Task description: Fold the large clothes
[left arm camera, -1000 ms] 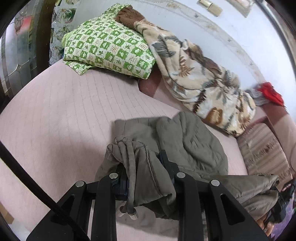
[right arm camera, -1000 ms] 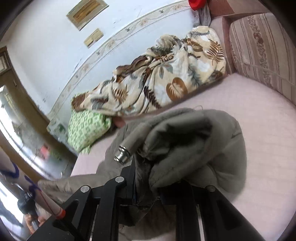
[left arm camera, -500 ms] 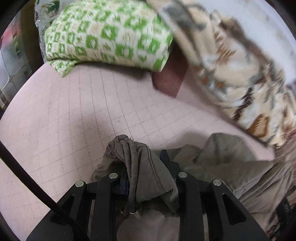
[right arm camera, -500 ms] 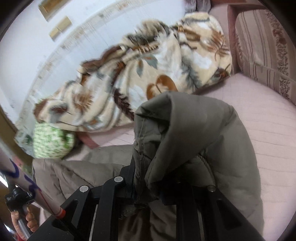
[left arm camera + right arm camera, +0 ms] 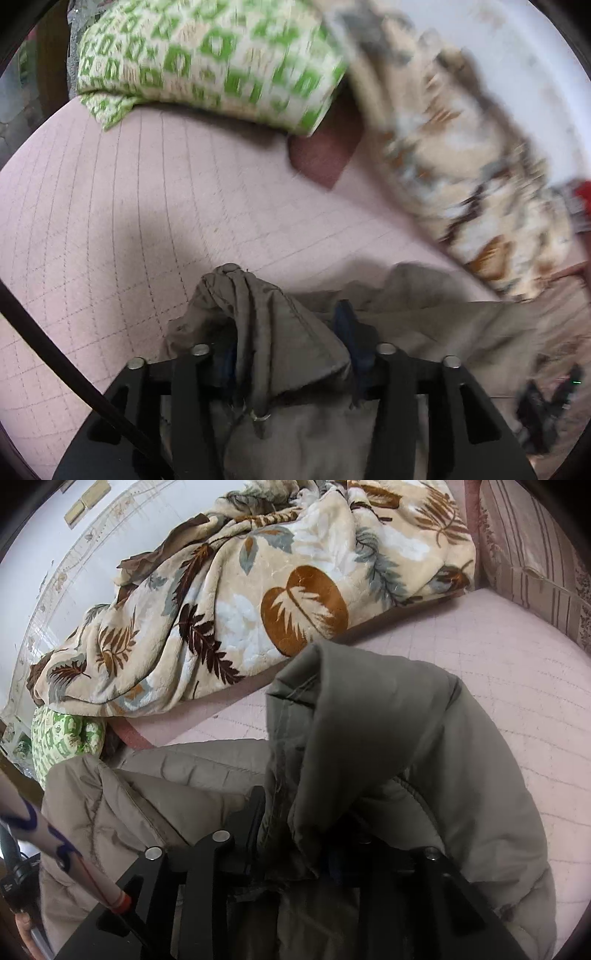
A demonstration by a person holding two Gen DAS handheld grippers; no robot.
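Note:
An olive-grey padded jacket (image 5: 388, 738) hangs between my two grippers above a pink quilted bed (image 5: 517, 686). My left gripper (image 5: 288, 332) is shut on a bunched edge of the jacket (image 5: 266, 314), with a drawstring tip dangling below. My right gripper (image 5: 306, 812) is shut on another thick fold of the jacket, which drapes over and hides its fingertips. The rest of the jacket stretches toward the left in the right wrist view (image 5: 129, 794).
A leaf-patterned blanket (image 5: 258, 590) lies bunched along the far wall. A green checked pillow (image 5: 207, 62) sits at the bed's far corner. A striped cushion (image 5: 535, 554) stands at the right. The pink bed surface (image 5: 110, 203) spreads ahead of the left gripper.
Both grippers have moved forward toward the blanket and pillow, carrying the jacket, and spread apart so that it stretches between them. The left view is blurred by motion.

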